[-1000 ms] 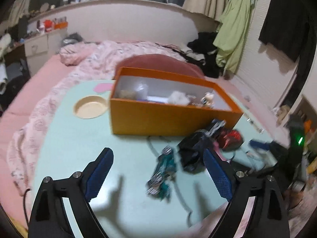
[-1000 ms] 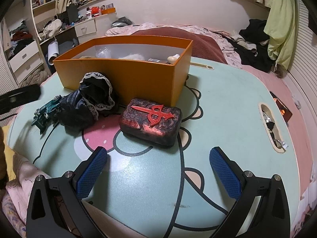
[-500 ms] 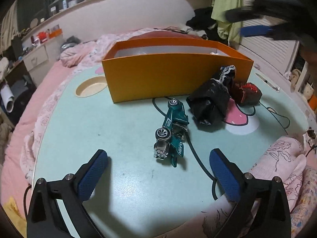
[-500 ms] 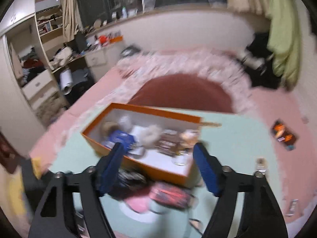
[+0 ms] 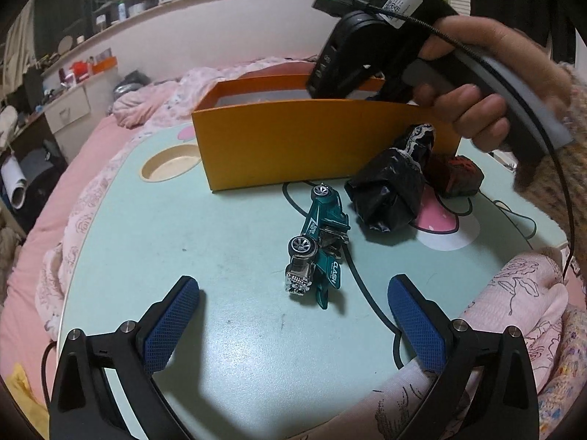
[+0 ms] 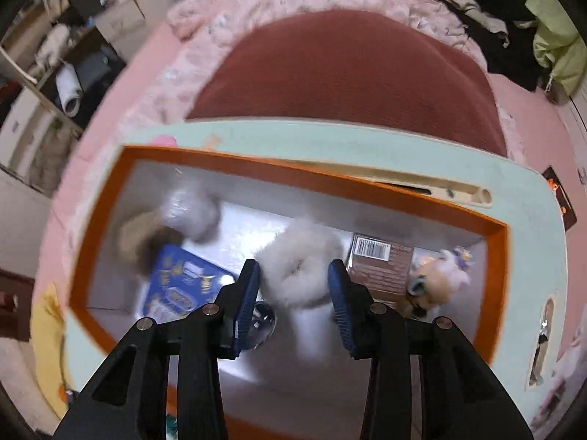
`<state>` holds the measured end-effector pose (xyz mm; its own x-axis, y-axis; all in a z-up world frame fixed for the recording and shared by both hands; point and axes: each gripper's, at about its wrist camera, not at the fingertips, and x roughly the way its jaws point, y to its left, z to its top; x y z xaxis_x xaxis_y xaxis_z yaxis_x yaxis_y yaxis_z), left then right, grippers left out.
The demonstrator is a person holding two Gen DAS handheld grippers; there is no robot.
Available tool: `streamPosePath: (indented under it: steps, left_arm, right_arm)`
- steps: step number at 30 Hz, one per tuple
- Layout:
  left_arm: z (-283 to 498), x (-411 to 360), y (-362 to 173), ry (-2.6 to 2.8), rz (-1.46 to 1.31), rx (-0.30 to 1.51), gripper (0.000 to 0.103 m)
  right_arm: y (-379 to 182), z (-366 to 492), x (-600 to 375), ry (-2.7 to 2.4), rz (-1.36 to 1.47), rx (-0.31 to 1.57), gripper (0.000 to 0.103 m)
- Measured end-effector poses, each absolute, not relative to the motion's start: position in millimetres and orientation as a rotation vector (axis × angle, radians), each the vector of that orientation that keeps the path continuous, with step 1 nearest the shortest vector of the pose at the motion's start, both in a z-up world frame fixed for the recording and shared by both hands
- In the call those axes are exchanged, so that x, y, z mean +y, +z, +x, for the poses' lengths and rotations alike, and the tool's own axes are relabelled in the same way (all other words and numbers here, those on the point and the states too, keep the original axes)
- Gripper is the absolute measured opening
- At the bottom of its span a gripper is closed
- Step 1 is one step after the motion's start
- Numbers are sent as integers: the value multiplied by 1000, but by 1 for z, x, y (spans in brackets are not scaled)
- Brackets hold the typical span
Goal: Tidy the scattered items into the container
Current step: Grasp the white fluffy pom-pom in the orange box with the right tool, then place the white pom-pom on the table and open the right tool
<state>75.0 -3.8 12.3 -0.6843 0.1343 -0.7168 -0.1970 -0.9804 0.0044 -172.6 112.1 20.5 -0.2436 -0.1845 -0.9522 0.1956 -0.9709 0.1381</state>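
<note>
Left wrist view: while the left gripper (image 5: 293, 315) hangs with fingers wide apart and empty, the teal toy car (image 5: 318, 242) lies at frame centre on the surface (image 5: 154, 242), below the orange box (image 5: 293, 146).
Right wrist view: the right gripper (image 6: 293, 293), empty, is closing its fingers above the orange box (image 6: 367, 187), over a white fluffy item (image 6: 297, 260) at centre.

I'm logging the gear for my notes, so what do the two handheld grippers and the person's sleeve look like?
Both grippers are black frames with silver screws, each with two fingers faced in blue, cross-hatched pads. The right gripper's body, seen from the left wrist camera, is black with a grey handle, a green light, a white label and a thin black cable. The sleeve is a speckled, multicoloured knit.
</note>
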Motion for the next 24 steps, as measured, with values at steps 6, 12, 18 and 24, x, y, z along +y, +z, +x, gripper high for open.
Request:
streamPosePath:
  steps: [6, 12, 18, 24]
  left_arm:
    - [74, -2, 12, 2727, -1149, 122, 103]
    - [74, -2, 12, 2727, -1150, 120, 103]
    - [74, -2, 12, 2727, -1151, 120, 103]
    - [74, -3, 12, 2727, -1150, 119, 103]
  right_arm:
    - [27, -171, 110, -2316, 1665, -5, 39]
    - [89, -121, 130, -2369, 1329, -138, 39]
    - [109, -54, 162, -2267, 1244, -175, 39]
    - [57, -12, 168, -2117, 1420, -51, 39]
